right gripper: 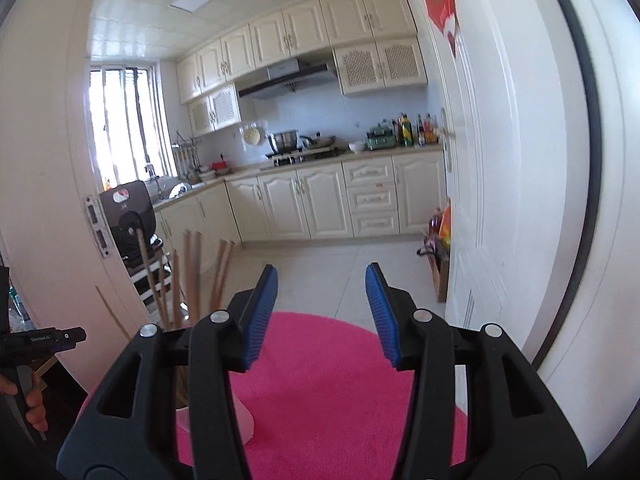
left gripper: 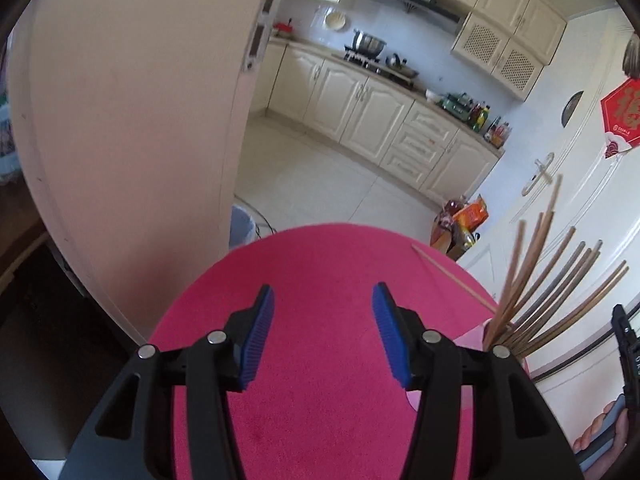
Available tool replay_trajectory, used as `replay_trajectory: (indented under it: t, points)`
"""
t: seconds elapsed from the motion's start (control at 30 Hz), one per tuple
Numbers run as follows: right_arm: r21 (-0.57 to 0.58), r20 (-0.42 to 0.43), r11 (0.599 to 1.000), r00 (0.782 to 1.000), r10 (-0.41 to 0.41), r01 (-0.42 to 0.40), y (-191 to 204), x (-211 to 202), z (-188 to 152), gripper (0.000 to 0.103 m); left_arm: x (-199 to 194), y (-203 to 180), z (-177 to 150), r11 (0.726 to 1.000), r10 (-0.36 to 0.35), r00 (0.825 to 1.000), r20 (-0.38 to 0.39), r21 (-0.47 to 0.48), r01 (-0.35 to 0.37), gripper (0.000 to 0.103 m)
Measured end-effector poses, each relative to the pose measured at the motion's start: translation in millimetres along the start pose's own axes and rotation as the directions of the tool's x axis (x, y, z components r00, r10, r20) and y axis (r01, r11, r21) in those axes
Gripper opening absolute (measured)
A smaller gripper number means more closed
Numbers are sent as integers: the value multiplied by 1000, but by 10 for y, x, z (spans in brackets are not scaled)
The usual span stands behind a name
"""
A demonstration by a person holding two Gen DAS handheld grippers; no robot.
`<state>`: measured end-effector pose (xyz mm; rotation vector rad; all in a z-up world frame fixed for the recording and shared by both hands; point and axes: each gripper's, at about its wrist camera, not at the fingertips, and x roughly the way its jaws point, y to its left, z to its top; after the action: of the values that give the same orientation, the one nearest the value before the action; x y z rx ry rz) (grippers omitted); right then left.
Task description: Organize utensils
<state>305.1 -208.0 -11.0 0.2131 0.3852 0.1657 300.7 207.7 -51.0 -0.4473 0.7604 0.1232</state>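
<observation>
A bunch of wooden and grey chopsticks (left gripper: 540,288) stands upright in a pale translucent holder (right gripper: 244,420) on the round pink table top (left gripper: 320,400). The bunch (right gripper: 188,280) shows at the left of the right wrist view. One loose wooden chopstick (left gripper: 452,276) lies flat on the pink surface near its far right rim. My left gripper (left gripper: 323,292) hangs open over the pink top, left of the holder, nothing between its blue pads. My right gripper (right gripper: 322,270) is open too, to the right of the holder, with nothing between its pads.
A white door (right gripper: 500,160) stands close on the right and a cream door leaf (left gripper: 140,140) close on the left. Beyond the table lie a tiled floor, kitchen cabinets (right gripper: 320,200) and a box of goods (left gripper: 468,220). A person's hand (right gripper: 34,404) grips the left tool.
</observation>
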Motion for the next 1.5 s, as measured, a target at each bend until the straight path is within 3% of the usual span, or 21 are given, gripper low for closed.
replay_trajectory:
  t: [0.2, 0.5, 0.67, 0.83, 0.9, 0.97, 1.07, 1.13, 1.2, 1.3, 1.37, 1.5]
  points:
    - [80, -232, 996, 971, 61, -44, -138, 932, -251, 46, 745, -136, 106, 998, -68, 986, -153, -20, 65, 51]
    - [62, -336, 990, 931, 141, -128, 93, 1693, -362, 46, 1615, -576, 225, 989, -145, 950, -275, -1, 151, 51]
    - [50, -351, 987, 923, 161, -153, 158, 1798, -396, 46, 1875, -826, 254, 974, -219, 928, -301, -13, 226, 50]
    - [39, -362, 985, 916, 173, -170, 192, 1846, -442, 46, 2072, -1003, 297, 968, -243, 917, -317, -14, 252, 50]
    - [45, -369, 983, 911, 183, -179, 196, 1860, -471, 46, 2105, -1041, 292, 965, -253, 911, -326, -13, 264, 42]
    - [43, -373, 982, 909, 187, -185, 211, 1866, -500, 46, 2134, -1064, 291, 953, -295, 893, -339, -36, 301, 33]
    - [36, -377, 980, 906, 193, -193, 257, 1875, -496, 46, 2186, -1078, 331, 938, -341, 869, -358, -71, 339, 32]
    - [31, -373, 980, 908, 194, -196, 279, 1861, -491, 46, 2180, -1056, 347, 935, -353, 869, -347, -90, 343, 32]
    - [31, -372, 979, 907, 197, -200, 287, 1856, -487, 46, 2187, -1047, 351, 927, -374, 859, -351, -106, 360, 32]
    - [27, -375, 979, 906, 199, -204, 294, 1865, -489, 46, 2216, -1056, 350, 930, -365, 859, -359, -103, 353, 32]
    - [25, -373, 979, 906, 198, -203, 296, 1862, -491, 46, 2257, -1083, 352, 924, -379, 844, -380, -104, 369, 32]
    - [7, -377, 980, 907, 187, -200, 308, 1851, -514, 46, 2326, -1150, 345, 929, -358, 841, -407, -64, 364, 31]
